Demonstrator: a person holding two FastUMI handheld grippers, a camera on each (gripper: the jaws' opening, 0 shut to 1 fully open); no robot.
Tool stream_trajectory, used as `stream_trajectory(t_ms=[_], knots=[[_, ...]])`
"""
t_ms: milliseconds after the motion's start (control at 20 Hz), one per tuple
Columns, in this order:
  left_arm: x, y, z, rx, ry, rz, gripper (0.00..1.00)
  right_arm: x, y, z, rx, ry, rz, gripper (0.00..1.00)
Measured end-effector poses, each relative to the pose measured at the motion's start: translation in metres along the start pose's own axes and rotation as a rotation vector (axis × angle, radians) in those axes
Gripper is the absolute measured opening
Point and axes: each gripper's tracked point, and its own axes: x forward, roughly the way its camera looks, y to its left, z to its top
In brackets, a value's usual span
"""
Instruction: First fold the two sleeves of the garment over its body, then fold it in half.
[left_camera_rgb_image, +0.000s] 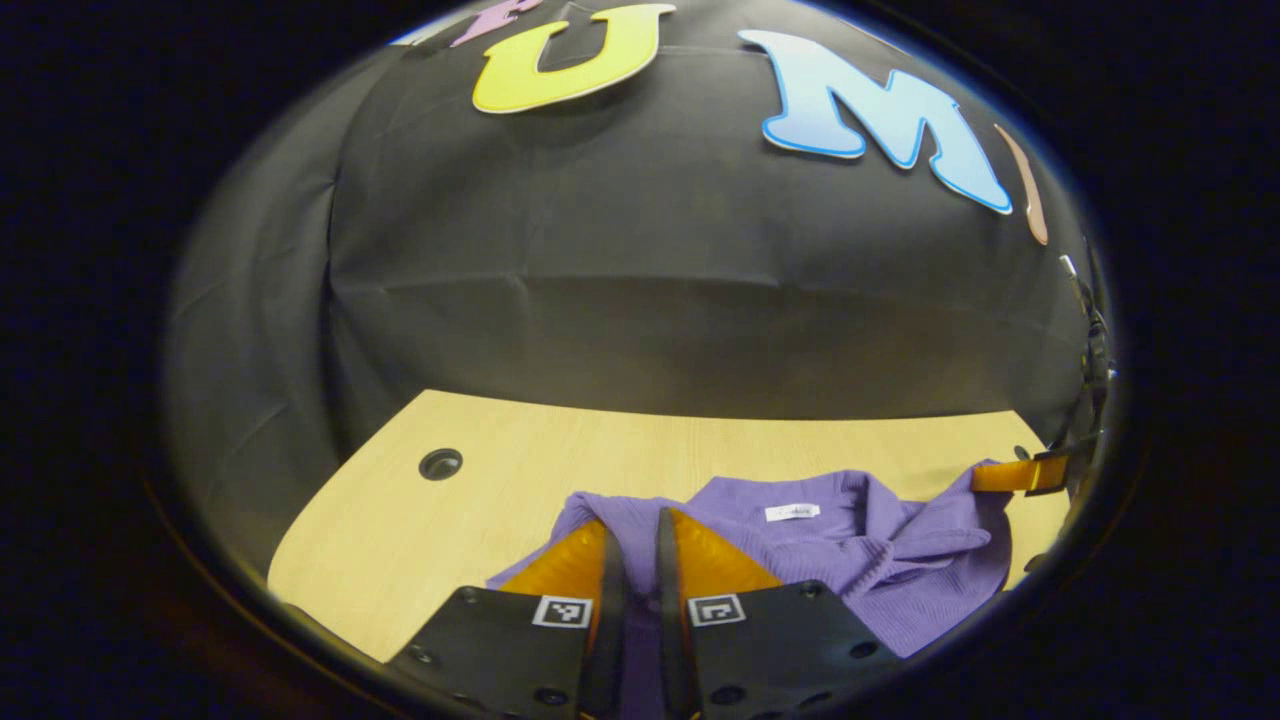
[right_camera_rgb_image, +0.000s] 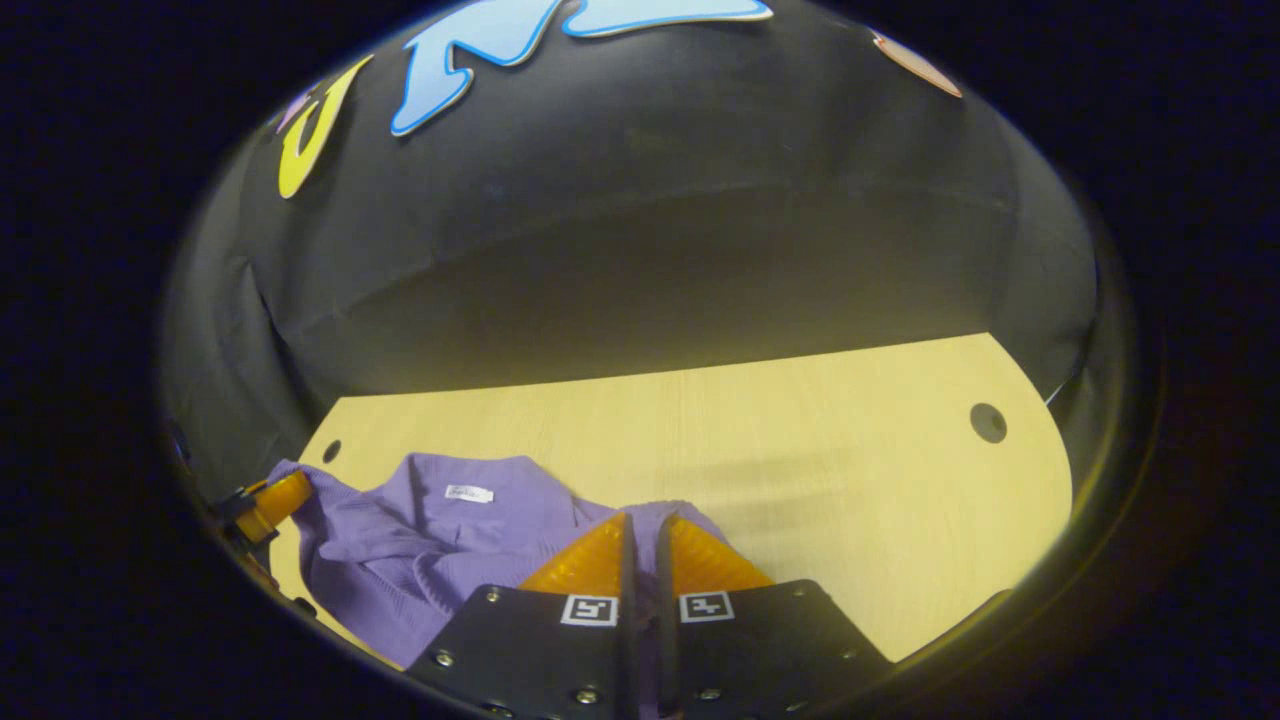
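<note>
Item: purple ribbed-knit garment (left_camera_rgb_image: 850, 560), white neck label up, bunched on pale wooden table (left_camera_rgb_image: 400, 540); collar lies toward the booth wall, body running across between both tools, so its long axis spans from one to the other. Left gripper (left_camera_rgb_image: 640, 545): fingers nearly closed, purple cloth in the slit, apparently pinched at the garment's left edge. Right gripper (right_camera_rgb_image: 640, 545): likewise nearly closed on cloth at the opposite edge; each equally near its own side.

One purple garment (left_camera_rgb_image: 800, 545) lies on one bench (left_camera_rgb_image: 480, 500), carrying one white label (left_camera_rgb_image: 792, 512) at its collar. Two bench holes (right_camera_rgb_image: 988, 423) show, at 3 and 9 o'clock in the right gripper view. Two hand-held grippers: left (left_camera_rgb_image: 640, 545), right (right_camera_rgb_image: 640, 545).
</note>
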Motion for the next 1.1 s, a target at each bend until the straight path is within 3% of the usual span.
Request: stream_trajectory(t_ms=[150, 200, 250, 350, 450, 500, 700, 1100], knots=[[-0.006, -0.005, 0.006, 0.000, -0.010, 0.009, 0.26, -0.005, 0.005, 0.001, -0.034, -0.012, 0.001, 0.10], [-0.010, -0.007, 0.007, -0.009, -0.010, 0.006, 0.38, -0.008, 0.005, 0.003, -0.049, -0.017, -0.003, 0.20], [-0.015, -0.009, 0.008, -0.020, -0.009, 0.002, 0.46, -0.013, 0.008, 0.005, -0.064, -0.025, -0.002, 0.24], [-0.028, -0.010, 0.015, -0.029, -0.023, -0.006, 0.62, -0.028, 0.009, 0.013, -0.088, -0.060, -0.014, 0.45], [-0.044, -0.010, 0.027, -0.028, -0.055, -0.006, 0.79, -0.047, 0.013, 0.025, -0.107, -0.104, -0.026, 0.72], [-0.054, -0.010, 0.034, -0.029, -0.074, -0.009, 0.79, -0.058, 0.013, 0.030, -0.115, -0.127, -0.039, 0.82], [-0.095, -0.009, 0.058, -0.030, -0.140, -0.039, 0.90, -0.110, 0.020, 0.050, -0.131, -0.224, -0.082, 0.83], [-0.188, 0.003, 0.087, -0.045, -0.254, -0.098, 0.90, -0.219, 0.054, 0.059, -0.202, -0.432, -0.152, 0.83]])
